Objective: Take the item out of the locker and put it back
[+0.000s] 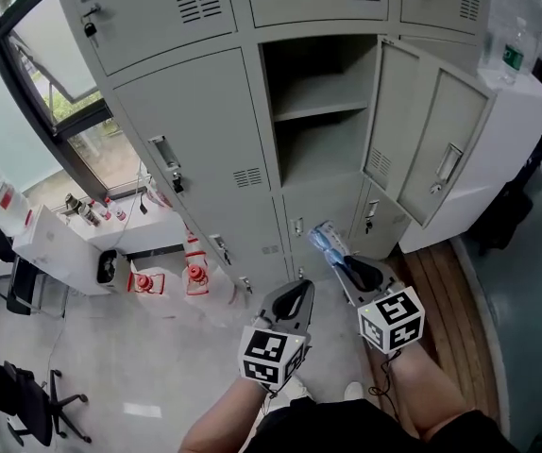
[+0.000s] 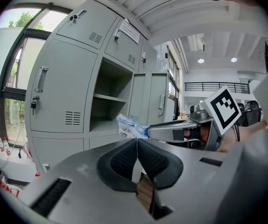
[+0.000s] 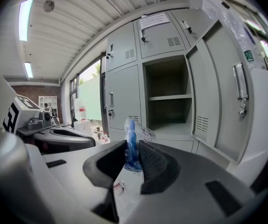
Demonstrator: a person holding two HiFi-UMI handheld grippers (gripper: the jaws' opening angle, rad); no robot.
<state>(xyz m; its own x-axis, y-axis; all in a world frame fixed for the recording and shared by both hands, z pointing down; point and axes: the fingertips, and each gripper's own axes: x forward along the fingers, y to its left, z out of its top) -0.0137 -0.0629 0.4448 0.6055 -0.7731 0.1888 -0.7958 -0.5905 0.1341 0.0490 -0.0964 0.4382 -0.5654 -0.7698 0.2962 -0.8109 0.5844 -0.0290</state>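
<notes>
We stand in front of the locker with a gripper in each hand.

Our right gripper has its fingers partly closed. They pinch a packet between them. The packet is thin and crinkly, blue in the middle and see-through at the edges. It stands on its edge between the two dark pads, and its top sticks out past the fingertips. Both pads press on it, one from each side.

Our left gripper has its fingers squeezed together. The two pads meet tip to tip and grip nothing. It is just beside the right gripper, on its left, and a bit closer to us. The two do not touch.

The packet is outside the locker. It hangs in the air in front of the locker, held only by the right gripper. In the head view it sits lower than the open part of the locker. The door of that part is swung out to the right. Inside we see a shelf that splits the space into a top part and a bottom part. Both grippers point toward the locker.
</notes>
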